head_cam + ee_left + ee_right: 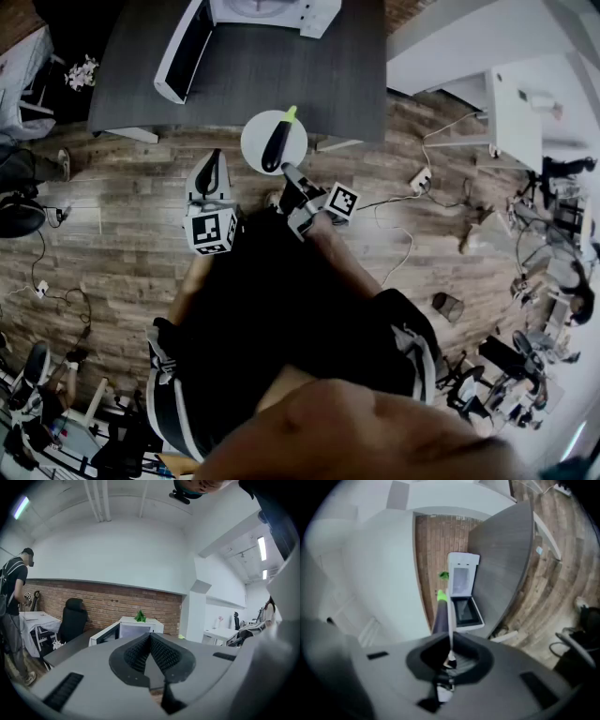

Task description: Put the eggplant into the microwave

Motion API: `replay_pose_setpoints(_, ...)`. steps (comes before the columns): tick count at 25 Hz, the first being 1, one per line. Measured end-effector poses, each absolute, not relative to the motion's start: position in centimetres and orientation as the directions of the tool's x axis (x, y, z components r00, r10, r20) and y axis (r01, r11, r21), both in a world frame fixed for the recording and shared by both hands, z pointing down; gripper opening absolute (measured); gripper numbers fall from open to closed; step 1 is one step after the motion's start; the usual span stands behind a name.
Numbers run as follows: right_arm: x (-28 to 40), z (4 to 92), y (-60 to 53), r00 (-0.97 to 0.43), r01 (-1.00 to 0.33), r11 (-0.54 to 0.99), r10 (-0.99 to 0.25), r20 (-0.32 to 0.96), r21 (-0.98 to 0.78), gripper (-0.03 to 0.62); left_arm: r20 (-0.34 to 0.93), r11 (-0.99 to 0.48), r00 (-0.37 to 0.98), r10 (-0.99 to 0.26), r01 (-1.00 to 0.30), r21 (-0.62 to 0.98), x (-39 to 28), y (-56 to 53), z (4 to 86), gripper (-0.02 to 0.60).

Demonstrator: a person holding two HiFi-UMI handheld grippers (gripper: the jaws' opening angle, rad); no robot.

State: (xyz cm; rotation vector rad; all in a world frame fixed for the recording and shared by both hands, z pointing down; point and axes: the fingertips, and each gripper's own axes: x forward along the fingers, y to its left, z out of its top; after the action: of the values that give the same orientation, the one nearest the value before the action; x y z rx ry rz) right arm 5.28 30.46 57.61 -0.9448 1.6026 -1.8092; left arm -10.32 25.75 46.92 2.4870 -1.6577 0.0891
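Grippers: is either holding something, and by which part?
The right gripper clamps the white plate by its near rim, eggplant lying on it. The left gripper, shut, holds nothing.

Plank floor [112,253], grey table [262,66], brick wall [117,606]

Head view looks steeply down; both gripper views face the distant microwave [127,629]

This is an open office doubling as a test lab. A brick wall [108,606] runs below white plaster and strip lights [261,548]. A black office chair [72,620] stands by a dark desk [281,84] carrying a microwave [281,11]. Cables [398,202] and a power strip [420,178] trail across the wood-plank floor [112,244]. White desks [516,108] stand alongside, and a person [14,597] stands at one.
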Motion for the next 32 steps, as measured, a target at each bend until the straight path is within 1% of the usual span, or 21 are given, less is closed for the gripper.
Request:
replay_pose_setpoints(14, 5.0, 57.6, 30.6, -0.617, -0.069, -0.166, -0.768, 0.173, -0.984, 0.041, 0.145, -0.374, 0.383, -0.912, -0.923, 0.089, -10.3, 26.0, 47.1, 0.037)
replay_pose_setpoints(21, 5.0, 57.6, 30.5, -0.634, -0.053, -0.162, -0.757, 0.158, -0.985, 0.041, 0.137, -0.367, 0.376, -0.916, -0.926, 0.086, -9.7, 26.2, 46.8, 0.037)
replay_pose_setpoints(32, 10.8, 58.7, 29.5, -0.662, -0.062, -0.168, -0.731, 0.167, -0.984, 0.041, 0.159, -0.329, 0.339, -0.927, -0.941, 0.082, -4.2, 25.4, 47.5, 0.037)
